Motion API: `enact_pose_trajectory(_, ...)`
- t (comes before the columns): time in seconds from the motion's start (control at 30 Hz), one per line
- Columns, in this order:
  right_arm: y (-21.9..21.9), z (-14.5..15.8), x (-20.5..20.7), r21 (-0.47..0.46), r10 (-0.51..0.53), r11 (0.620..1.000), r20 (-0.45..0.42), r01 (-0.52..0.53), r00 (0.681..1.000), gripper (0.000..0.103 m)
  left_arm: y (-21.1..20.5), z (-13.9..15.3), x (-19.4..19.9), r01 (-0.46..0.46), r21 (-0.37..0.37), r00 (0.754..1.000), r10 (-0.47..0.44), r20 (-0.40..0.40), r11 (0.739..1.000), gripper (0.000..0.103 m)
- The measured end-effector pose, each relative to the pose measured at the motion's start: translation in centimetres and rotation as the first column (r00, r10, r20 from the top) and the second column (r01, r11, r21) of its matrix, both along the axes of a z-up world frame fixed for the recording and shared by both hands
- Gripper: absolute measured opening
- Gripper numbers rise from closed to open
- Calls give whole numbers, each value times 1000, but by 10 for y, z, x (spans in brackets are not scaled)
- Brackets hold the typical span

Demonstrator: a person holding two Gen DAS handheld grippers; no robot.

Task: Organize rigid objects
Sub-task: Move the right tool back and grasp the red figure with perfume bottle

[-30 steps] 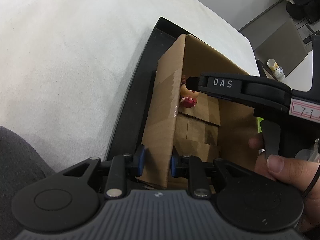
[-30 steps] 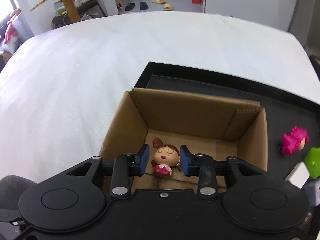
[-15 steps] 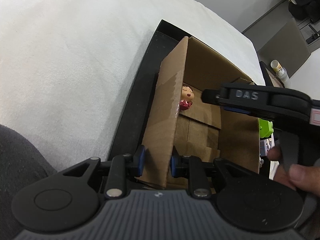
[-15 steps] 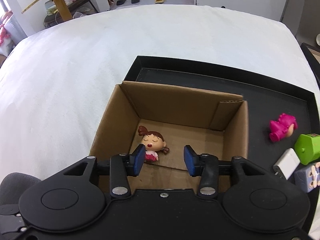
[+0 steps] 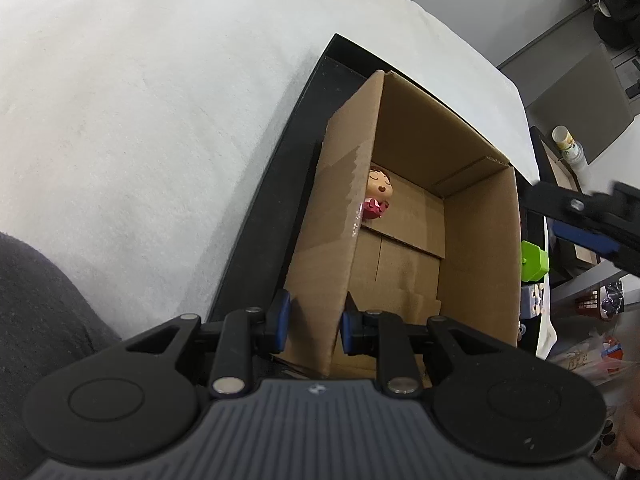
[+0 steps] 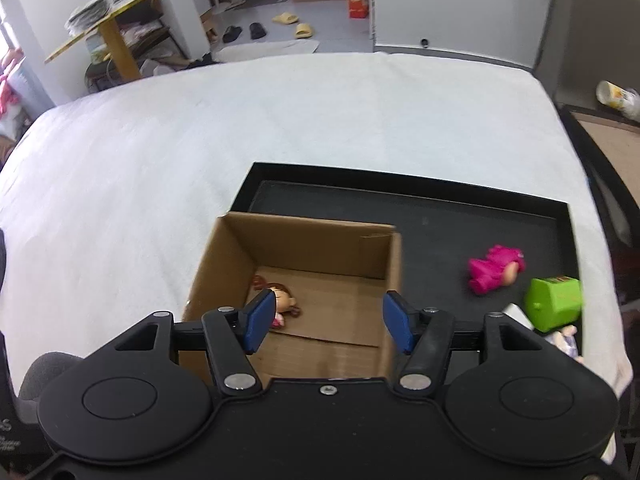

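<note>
An open cardboard box (image 6: pixel 320 240) stands on a black tray (image 6: pixel 440 216). My left gripper (image 5: pixel 313 322) is shut on the box's near left wall (image 5: pixel 332 240). A small doll with brown hair and a red dress (image 5: pixel 378 196) lies on the box floor by that wall; the right wrist view shows the doll (image 6: pixel 286 300) too. Above the box hangs my right gripper (image 6: pixel 326 322), its jaws opening and nothing between them. In the left wrist view the right gripper (image 5: pixel 584 220) shows at the right edge. On the tray's right lie a pink figure (image 6: pixel 496 268) and a green block (image 6: pixel 554 302).
The tray rests on a white cloth-covered table (image 6: pixel 200 140). A white block (image 6: pixel 518 314) and a small pale figure (image 6: pixel 566 338) lie near the green block. Beyond the table stand a yellow side table (image 6: pixel 112 20), slippers on the floor and a bottle (image 6: pixel 616 94).
My right gripper let go of the doll, opened, and rose back out of the box. The doll now lies on the box floor. The left gripper kept its grip on the wall.
</note>
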State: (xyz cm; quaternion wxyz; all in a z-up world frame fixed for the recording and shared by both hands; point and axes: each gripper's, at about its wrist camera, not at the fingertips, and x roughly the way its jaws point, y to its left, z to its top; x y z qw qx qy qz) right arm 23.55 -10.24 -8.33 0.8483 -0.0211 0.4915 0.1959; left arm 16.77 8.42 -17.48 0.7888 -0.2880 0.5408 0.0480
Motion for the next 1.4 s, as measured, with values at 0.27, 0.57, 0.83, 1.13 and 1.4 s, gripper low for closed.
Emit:
enact_pose_trajectory(0.27,-51,9,-10,17,-92,996,-17,92,996,61,-2,0,2,2,15,1000,-2,-4,1000,22)
enact_pose_trajectory(0.57,-96,-6,-19,-24,-200,980,-29,200,979,61,-9,0,4,-4,34,1000,5,-13,999,22)
enact_pose_trajectory(0.83,-122,-26,-21,-38,-272,962,-39,270,962,61,-11,0,6,-6,40,1000,7,-20,999,22)
enact_pose_trajectory(1.13,-137,-60,-11,-38,-312,950,-87,309,946,61,-10,-2,5,-8,40,1000,9,-25,999,22)
enact_pose_trajectory(1.4,-148,-87,1,-70,-328,944,-96,322,940,61,-11,-3,6,-7,44,999,9,-33,999,22)
